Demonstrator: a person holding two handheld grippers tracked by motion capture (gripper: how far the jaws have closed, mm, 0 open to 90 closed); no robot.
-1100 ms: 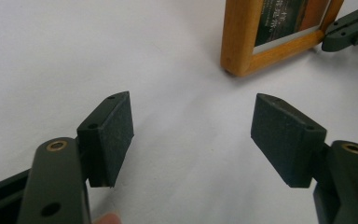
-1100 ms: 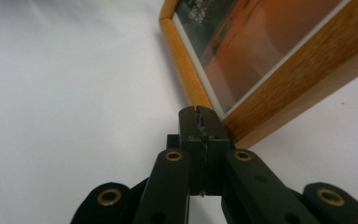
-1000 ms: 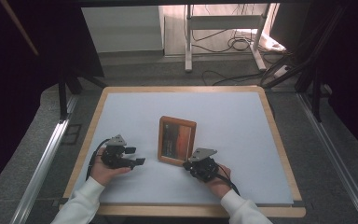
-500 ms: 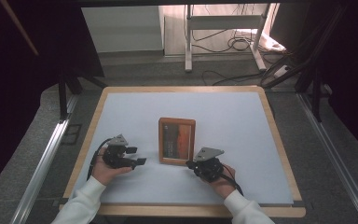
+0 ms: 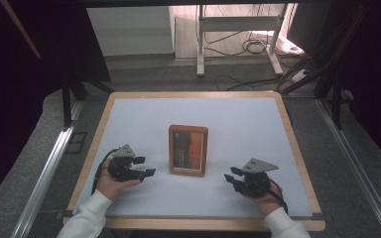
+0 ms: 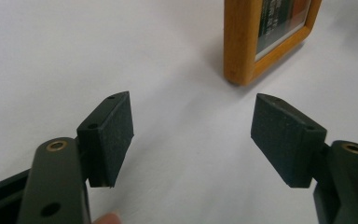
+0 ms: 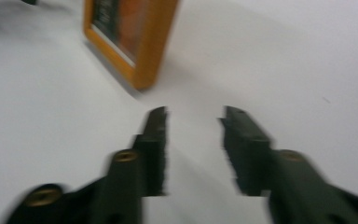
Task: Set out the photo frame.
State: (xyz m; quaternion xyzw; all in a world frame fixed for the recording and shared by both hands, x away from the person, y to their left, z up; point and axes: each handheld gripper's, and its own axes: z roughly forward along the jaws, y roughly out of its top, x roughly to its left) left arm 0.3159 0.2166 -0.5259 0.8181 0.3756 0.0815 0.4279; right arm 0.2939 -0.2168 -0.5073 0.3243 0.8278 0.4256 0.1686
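Note:
A wooden picture frame [image 5: 188, 149] with an orange and dark picture lies flat in the middle of the white table top [image 5: 238, 119]. My left gripper [image 5: 145, 166] rests to its left, jaws wide open and empty; the frame's corner [image 6: 242, 51] lies beyond them in the left gripper view. My right gripper [image 5: 231, 175] sits off the frame's lower right corner, apart from it. Its jaws have just been opening and stand parted with nothing between them, the frame [image 7: 133, 35] ahead at the upper left of the right gripper view.
The table has a wooden rim [image 5: 297, 148]. Beyond its far edge stand a white stand [image 5: 238, 29] and cables [image 5: 253, 47] on the floor. Metal rails [image 5: 44, 168] run along both sides of the table.
My right gripper has drawn away from the frame's lower right corner to the right, and its jaws have parted. The left gripper and the frame stay where they were.

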